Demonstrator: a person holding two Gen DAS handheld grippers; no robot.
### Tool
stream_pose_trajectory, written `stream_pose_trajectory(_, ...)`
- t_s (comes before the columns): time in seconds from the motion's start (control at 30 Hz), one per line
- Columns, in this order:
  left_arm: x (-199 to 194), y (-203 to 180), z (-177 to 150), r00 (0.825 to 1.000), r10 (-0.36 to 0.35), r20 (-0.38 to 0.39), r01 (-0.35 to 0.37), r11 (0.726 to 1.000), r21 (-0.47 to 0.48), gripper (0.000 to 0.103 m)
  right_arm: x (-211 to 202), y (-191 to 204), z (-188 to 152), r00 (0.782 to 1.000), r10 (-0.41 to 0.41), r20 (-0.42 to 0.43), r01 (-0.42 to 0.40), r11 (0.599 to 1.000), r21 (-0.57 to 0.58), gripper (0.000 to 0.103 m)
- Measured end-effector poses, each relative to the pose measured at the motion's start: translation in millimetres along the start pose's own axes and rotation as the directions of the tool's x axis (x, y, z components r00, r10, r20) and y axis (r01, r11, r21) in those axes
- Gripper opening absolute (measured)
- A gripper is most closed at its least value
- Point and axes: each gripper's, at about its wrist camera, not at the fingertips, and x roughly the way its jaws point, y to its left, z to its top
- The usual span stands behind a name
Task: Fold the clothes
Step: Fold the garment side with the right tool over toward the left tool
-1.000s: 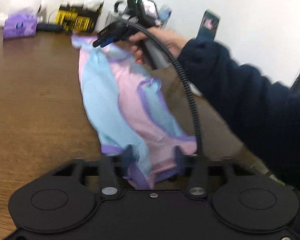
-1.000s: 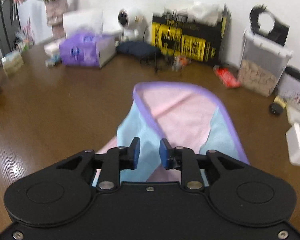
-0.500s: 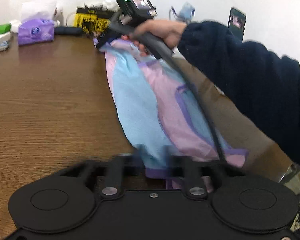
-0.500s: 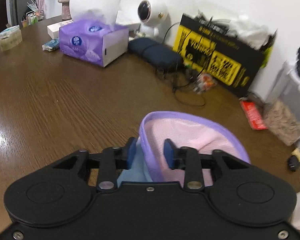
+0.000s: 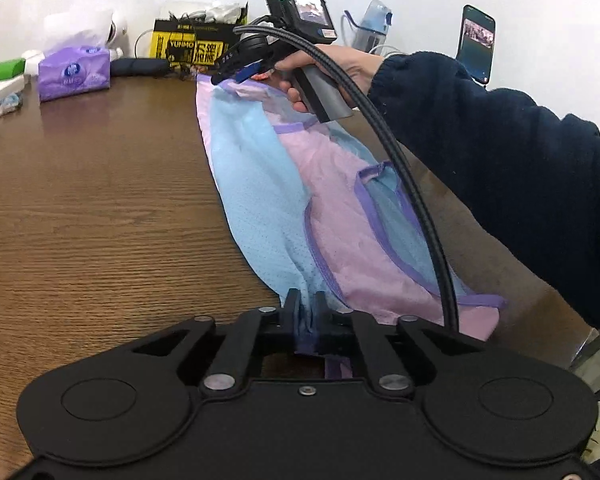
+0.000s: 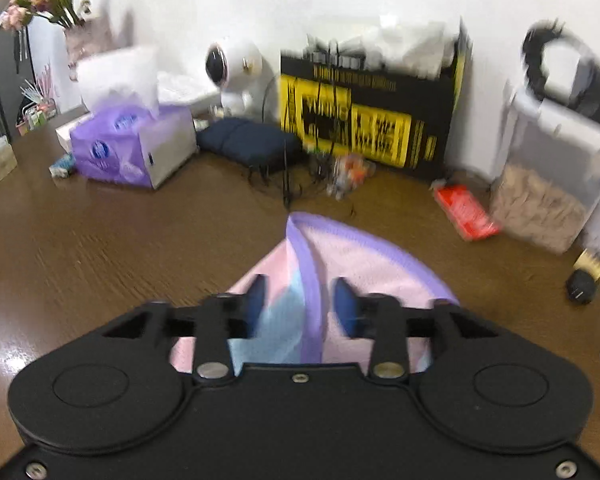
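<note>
Garment (image 5: 284,200): a thin pink and light-blue piece with purple trim, lying in a long band on the table (image 5: 92,208); in the left wrist view it runs from the upper middle of the frame down to the lower middle, with a wider pink flap spreading toward the lower right.
Left gripper (image 5: 306,312): at the bottom centre of its own view, fingers close together with a bunched blue and purple fold of the garment clamped between them; its jaws have just been easing slightly apart, yet the cloth is still pinched.
Right gripper (image 6: 302,300): fingers well apart, over the purple-edged end of the garment; the trim runs up between the pads without either pad pressing it. Its jaws have just been opening. In the left wrist view it sits at the upper middle, at the far end of the garment.
Hand (image 5: 340,64): wraps the right gripper's grey handle, upper centre-right of the left wrist view.
Sleeve (image 5: 500,168): dark, filling the right side of that frame.
Cable (image 5: 412,184): black, ribbed, curving from the right gripper down across the garment.
Tissue box (image 6: 128,148): purple, upper left of the right wrist view, well apart from the garment.
Black-and-yellow box (image 6: 364,120): against the wall, upper centre.
Right wrist view: blurred.
</note>
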Motion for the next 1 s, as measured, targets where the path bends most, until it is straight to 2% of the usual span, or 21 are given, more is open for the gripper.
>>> stream_pose_trajectory(0.07, -2, 2, -2, 1.000, 0.009, 0.011, -0.009, 1.000, -0.020, 0.032, -10, 0, 6, 1.000, 0.000, 0.004, 0.001, 1.000, -0.008, 0.063)
stream_pose_trajectory(0.17, -2, 2, -3, 1.000, 0.015, 0.015, -0.015, 1.000, -0.023, 0.033, -3, 2, 5, 0.999, 0.009, -0.047, -0.011, 0.999, -0.037, 0.063)
stream_pose_trajectory(0.23, -2, 3, -3, 1.000, 0.015, 0.017, -0.014, 1.000, -0.022, 0.033, 4, 0, 3, 0.997, 0.003, -0.071, -0.006, 0.999, -0.042, 0.057)
stream_pose_trajectory(0.27, -2, 3, -3, 1.000, 0.013, 0.020, -0.013, 1.000, -0.023, 0.033, 9, -2, 2, 0.997, -0.002, -0.081, -0.002, 0.999, -0.041, 0.046)
stream_pose_trajectory(0.33, 0, 5, -2, 1.000, 0.016, 0.026, -0.015, 1.000, -0.028, 0.033, 23, -5, -1, 0.995, 0.010, -0.101, -0.014, 0.999, -0.036, 0.039)
stream_pose_trajectory(0.37, 1, 5, -2, 0.999, 0.020, 0.028, -0.019, 0.999, -0.027, 0.032, 26, -5, -1, 0.995, 0.012, -0.102, -0.016, 0.999, -0.038, 0.029)
stream_pose_trajectory(0.4, 2, 5, -1, 0.999, 0.023, 0.031, -0.022, 1.000, -0.021, 0.032, 32, -5, -2, 0.994, 0.024, -0.108, -0.028, 0.999, -0.039, 0.009)
stream_pose_trajectory(0.43, 3, 3, -1, 0.999, 0.023, 0.032, -0.023, 1.000, -0.008, 0.023, 36, -6, -1, 0.993, 0.037, -0.109, -0.041, 0.999, -0.035, 0.004)
stream_pose_trajectory(0.47, 4, 2, -1, 0.999, 0.020, 0.028, -0.020, 1.000, 0.010, 0.004, 38, -6, 2, 0.994, 0.045, -0.104, -0.048, 0.999, -0.024, 0.004)
stream_pose_trajectory(0.63, 6, 4, 0, 1.000, 0.003, 0.022, -0.004, 1.000, 0.027, 0.001, 42, -3, 20, 0.993, 0.120, -0.020, -0.120, 0.993, 0.014, 0.004)
stream_pose_trajectory(0.73, 7, 7, 1, 1.000, 0.009, 0.027, -0.009, 1.000, 0.016, 0.001, 53, 3, 28, 0.991, 0.134, -0.013, -0.134, 0.991, 0.006, 0.004)
stream_pose_trajectory(0.87, 10, 10, 2, 1.000, 0.025, 0.016, -0.025, 1.000, -0.009, 0.002, 74, 13, 31, 0.996, 0.070, -0.058, -0.072, 0.997, -0.040, 0.005)
stream_pose_trajectory(1.0, 7, 12, 2, 1.000, 0.027, 0.014, -0.027, 0.999, -0.037, 0.004, 74, 18, 30, 0.998, 0.004, -0.056, -0.008, 0.997, -0.076, 0.030)
